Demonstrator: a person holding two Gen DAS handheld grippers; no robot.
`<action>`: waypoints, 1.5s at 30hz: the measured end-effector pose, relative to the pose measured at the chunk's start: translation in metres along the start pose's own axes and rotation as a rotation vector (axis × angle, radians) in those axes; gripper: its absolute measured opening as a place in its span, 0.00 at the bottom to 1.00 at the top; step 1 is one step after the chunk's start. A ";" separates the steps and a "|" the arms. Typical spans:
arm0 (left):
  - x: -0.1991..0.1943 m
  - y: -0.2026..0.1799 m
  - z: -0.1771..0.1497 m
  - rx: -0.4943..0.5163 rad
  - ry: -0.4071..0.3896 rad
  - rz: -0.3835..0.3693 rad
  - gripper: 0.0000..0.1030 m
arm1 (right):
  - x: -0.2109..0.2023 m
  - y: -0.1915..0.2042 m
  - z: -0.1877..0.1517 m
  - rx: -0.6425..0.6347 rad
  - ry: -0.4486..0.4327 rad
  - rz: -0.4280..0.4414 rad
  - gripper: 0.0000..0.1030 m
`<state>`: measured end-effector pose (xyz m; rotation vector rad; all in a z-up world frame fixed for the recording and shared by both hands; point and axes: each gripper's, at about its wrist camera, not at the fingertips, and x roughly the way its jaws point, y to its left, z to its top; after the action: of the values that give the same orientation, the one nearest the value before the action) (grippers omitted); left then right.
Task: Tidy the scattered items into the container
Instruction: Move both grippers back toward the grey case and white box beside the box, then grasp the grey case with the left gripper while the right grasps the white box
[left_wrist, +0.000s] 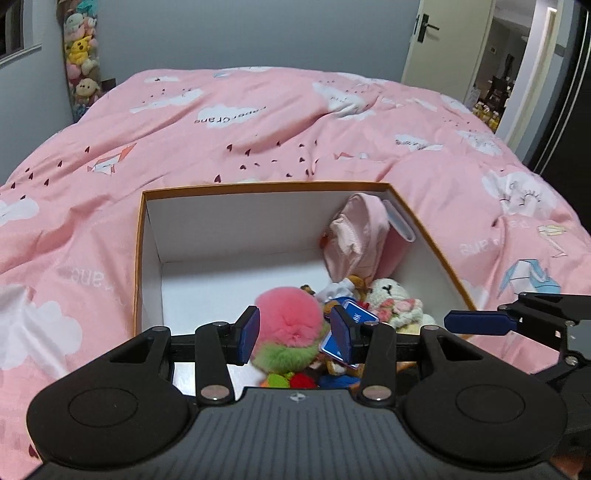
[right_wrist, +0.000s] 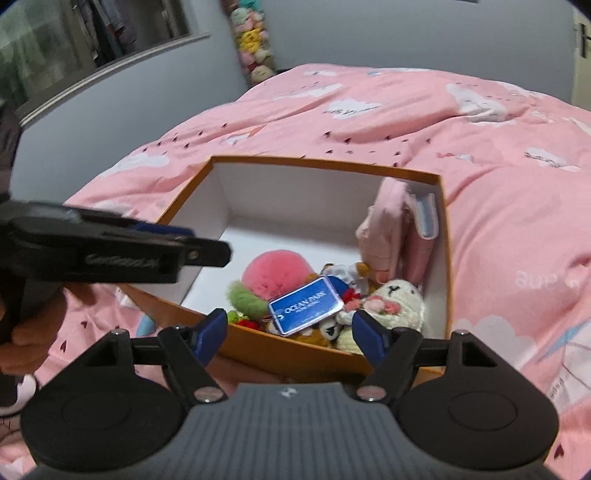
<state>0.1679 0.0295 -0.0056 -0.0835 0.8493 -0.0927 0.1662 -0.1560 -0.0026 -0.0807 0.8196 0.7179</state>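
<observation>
Your left gripper (left_wrist: 293, 334) and right gripper (right_wrist: 290, 334) both hang spread, pinching nothing, above the orange box (right_wrist: 314, 356); toys like the pink pompom (left_wrist: 286, 317) lie inside. Drop step looks done; next, scan the pink duvet (left_wrist: 258, 122) for leftovers.

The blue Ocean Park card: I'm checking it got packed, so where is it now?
In the right wrist view the blue card lies inside the orange box, near its front wall, atop the toys between the pink pompom and the white crocheted doll.

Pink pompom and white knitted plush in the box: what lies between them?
In the right wrist view, a blue card lies between the pink pompom and the white knitted plush, resting on small toys.
</observation>
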 end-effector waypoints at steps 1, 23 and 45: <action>-0.003 -0.001 -0.002 0.001 -0.006 -0.006 0.48 | -0.003 -0.001 -0.002 0.014 -0.014 -0.007 0.74; -0.025 -0.006 -0.054 -0.008 -0.012 -0.079 0.54 | -0.049 -0.017 -0.055 0.069 0.011 -0.165 0.87; -0.002 -0.050 -0.075 0.295 0.096 -0.217 0.55 | -0.035 0.001 -0.096 -0.095 0.194 -0.275 0.73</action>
<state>0.1080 -0.0228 -0.0482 0.1077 0.9125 -0.4268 0.0878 -0.2069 -0.0447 -0.3464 0.9372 0.4927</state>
